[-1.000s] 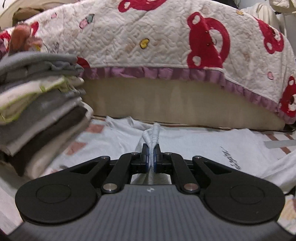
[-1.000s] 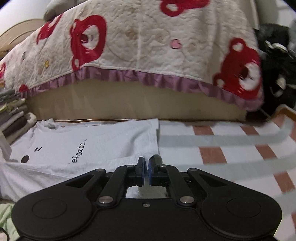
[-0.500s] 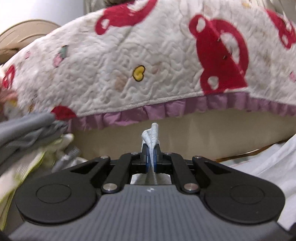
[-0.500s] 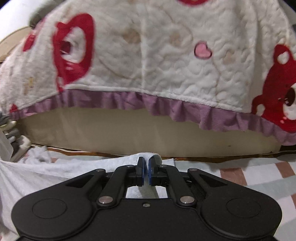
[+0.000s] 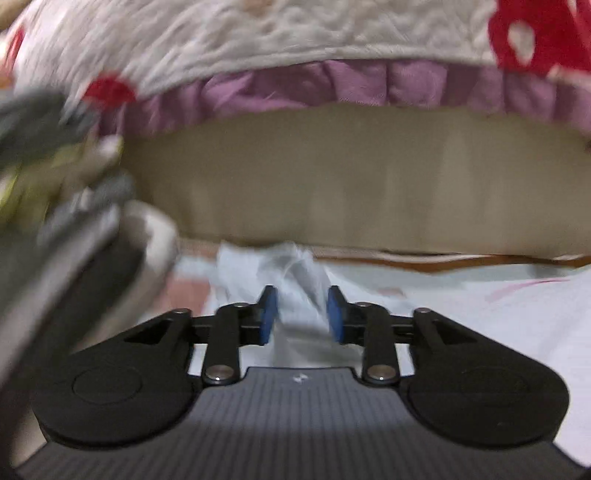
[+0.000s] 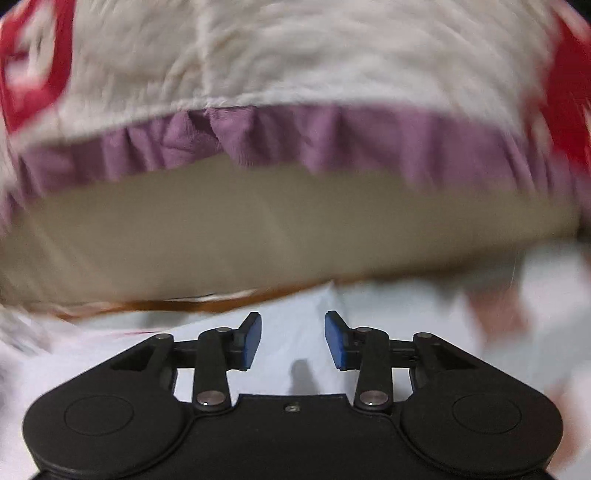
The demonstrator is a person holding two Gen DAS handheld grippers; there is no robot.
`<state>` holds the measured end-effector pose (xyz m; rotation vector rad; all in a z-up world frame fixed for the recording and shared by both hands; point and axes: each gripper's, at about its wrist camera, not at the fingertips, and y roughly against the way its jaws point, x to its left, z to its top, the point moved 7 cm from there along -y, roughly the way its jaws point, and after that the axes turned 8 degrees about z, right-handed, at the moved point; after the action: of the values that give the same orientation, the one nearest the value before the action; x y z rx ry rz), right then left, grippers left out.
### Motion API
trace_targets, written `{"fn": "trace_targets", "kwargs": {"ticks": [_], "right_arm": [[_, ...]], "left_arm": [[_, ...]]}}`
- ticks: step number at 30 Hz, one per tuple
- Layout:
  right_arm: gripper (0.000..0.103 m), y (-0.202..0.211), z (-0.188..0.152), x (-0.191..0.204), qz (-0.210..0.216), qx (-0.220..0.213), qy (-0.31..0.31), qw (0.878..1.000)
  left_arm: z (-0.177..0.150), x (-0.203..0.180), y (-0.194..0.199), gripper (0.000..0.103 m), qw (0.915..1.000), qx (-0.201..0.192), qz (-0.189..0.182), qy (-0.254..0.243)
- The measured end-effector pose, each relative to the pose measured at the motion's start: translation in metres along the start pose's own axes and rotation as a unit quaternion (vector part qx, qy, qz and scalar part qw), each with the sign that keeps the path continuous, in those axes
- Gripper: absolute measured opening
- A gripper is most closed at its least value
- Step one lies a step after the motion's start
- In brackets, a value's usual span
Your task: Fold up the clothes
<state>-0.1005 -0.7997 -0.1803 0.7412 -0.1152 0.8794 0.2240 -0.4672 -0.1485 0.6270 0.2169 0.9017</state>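
A white quilt with red shapes, seemingly bears, has a purple frill; the shirt is white.

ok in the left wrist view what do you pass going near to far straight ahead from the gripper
open left gripper → crumpled white t-shirt → plain beige bed base → purple ruffled trim → white quilted blanket with red bears

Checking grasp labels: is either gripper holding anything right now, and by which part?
Nothing held. Left gripper and right gripper are both open; the white T-shirt lies loose between and beyond their fingers.
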Motion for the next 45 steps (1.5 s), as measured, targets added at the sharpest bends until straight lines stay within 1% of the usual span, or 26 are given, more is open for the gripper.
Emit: {"fn": "trace_targets", "kwargs": {"ticks": [3, 4, 5, 6, 8, 10, 12, 13, 14, 16, 17, 18, 20, 22, 24, 26, 32, 33, 34, 35, 37, 39, 42, 43, 44, 45], "right_arm": [[0.047, 0.044, -0.041, -0.004, 0.027, 0.001, -0.048, 0.998], [0.047, 0.052, -0.052, -0.007, 0.034, 0.006, -0.068, 0.997], [0.047, 0.059, -0.063, -0.01, 0.04, 0.011, -0.087, 0.995], [0.047, 0.067, -0.073, -0.013, 0.047, 0.016, -0.106, 0.993], [0.048, 0.083, -0.095, -0.018, 0.06, 0.025, -0.144, 0.987], [0.048, 0.099, -0.117, -0.023, 0.073, 0.035, -0.182, 0.98], [0.05, 0.115, -0.138, -0.028, 0.086, 0.044, -0.22, 0.971], [0.052, 0.12, -0.146, -0.03, 0.093, 0.048, -0.238, 0.966], [0.053, 0.118, -0.148, -0.028, 0.1, 0.048, -0.255, 0.961], [0.054, 0.108, -0.153, -0.024, 0.111, 0.053, -0.289, 0.949], [0.054, 0.102, -0.153, -0.021, 0.114, 0.057, -0.303, 0.945], [0.055, 0.094, -0.152, -0.018, 0.116, 0.062, -0.315, 0.94], [0.061, 0.083, -0.149, -0.013, 0.11, 0.062, -0.326, 0.937], [0.064, 0.074, -0.141, -0.014, 0.096, 0.04, -0.327, 0.94], [0.064, 0.068, -0.133, -0.019, 0.081, 0.015, -0.331, 0.94], [0.065, 0.062, -0.127, -0.025, 0.071, -0.007, -0.337, 0.939], [0.063, 0.048, -0.109, -0.04, 0.04, -0.071, -0.35, 0.933], [0.046, 0.05, -0.108, -0.038, 0.035, -0.075, -0.33, 0.94], [0.023, 0.052, -0.106, -0.037, 0.029, -0.078, -0.309, 0.947], [0.005, 0.055, -0.105, -0.035, 0.022, -0.082, -0.284, 0.955], [0.005, 0.066, -0.101, -0.026, 0.004, -0.088, -0.204, 0.975], [0.004, 0.077, -0.096, -0.018, -0.014, -0.093, -0.129, 0.987], [0.005, 0.076, -0.095, -0.017, -0.038, -0.072, -0.088, 0.993], [0.008, 0.075, -0.095, -0.016, -0.055, -0.061, -0.063, 0.995], [0.016, 0.074, -0.095, -0.014, -0.069, -0.051, -0.041, 0.995], [0.017, 0.075, -0.097, -0.012, -0.073, -0.048, -0.028, 0.996]], "left_arm": [[-0.043, 0.022, 0.049, 0.035, 0.9991, 0.028, -0.002, 0.032], [-0.057, 0.029, 0.063, 0.036, 0.9982, 0.036, -0.011, 0.047], [-0.072, 0.038, 0.076, 0.041, 0.9966, 0.046, -0.023, 0.065], [-0.087, 0.045, 0.087, 0.042, 0.9942, 0.058, -0.036, 0.083], [-0.114, 0.061, 0.105, 0.042, 0.9857, 0.087, -0.064, 0.129], [-0.141, 0.073, 0.119, 0.042, 0.9728, 0.114, -0.097, 0.177], [-0.162, 0.08, 0.123, 0.042, 0.9552, 0.143, -0.133, 0.223], [-0.172, 0.08, 0.12, 0.042, 0.9403, 0.165, -0.158, 0.253], [-0.181, 0.081, 0.115, 0.042, 0.9225, 0.186, -0.178, 0.288], [-0.193, 0.083, 0.106, 0.042, 0.8883, 0.209, -0.204, 0.354], [-0.196, 0.084, 0.103, 0.042, 0.8797, 0.212, -0.207, 0.372], [-0.195, 0.084, 0.101, 0.042, 0.8829, 0.206, -0.198, 0.373], [-0.19, 0.088, 0.097, 0.042, 0.8899, 0.183, -0.18, 0.377], [-0.185, 0.092, 0.09, 0.042, 0.8948, 0.158, -0.162, 0.385], [-0.182, 0.097, 0.081, 0.039, 0.8944, 0.139, -0.148, 0.399], [-0.18, 0.103, 0.078, 0.039, 0.897, 0.117, -0.133, 0.405], [-0.171, 0.13, 0.072, 0.04, 0.9113, 0.066, -0.086, 0.397], [-0.17, 0.134, 0.07, 0.04, 0.9134, 0.059, -0.078, 0.395], [-0.169, 0.137, 0.069, 0.039, 0.9143, 0.055, -0.072, 0.395], [-0.168, 0.14, 0.069, 0.038, 0.9138, 0.053, -0.068, 0.397], [-0.166, 0.144, 0.069, 0.038, 0.9162, 0.048, -0.061, 0.393], [-0.166, 0.145, 0.068, 0.035, 0.9198, 0.049, -0.054, 0.386], [-0.165, 0.146, 0.065, 0.035, 0.9199, 0.053, -0.055, 0.385], [-0.164, 0.145, 0.064, 0.035, 0.9193, 0.055, -0.057, 0.386], [-0.162, 0.145, 0.061, 0.035, 0.9188, 0.057, -0.061, 0.386], [-0.16, 0.145, 0.058, 0.037, 0.9186, 0.059, -0.066, 0.385]]}}
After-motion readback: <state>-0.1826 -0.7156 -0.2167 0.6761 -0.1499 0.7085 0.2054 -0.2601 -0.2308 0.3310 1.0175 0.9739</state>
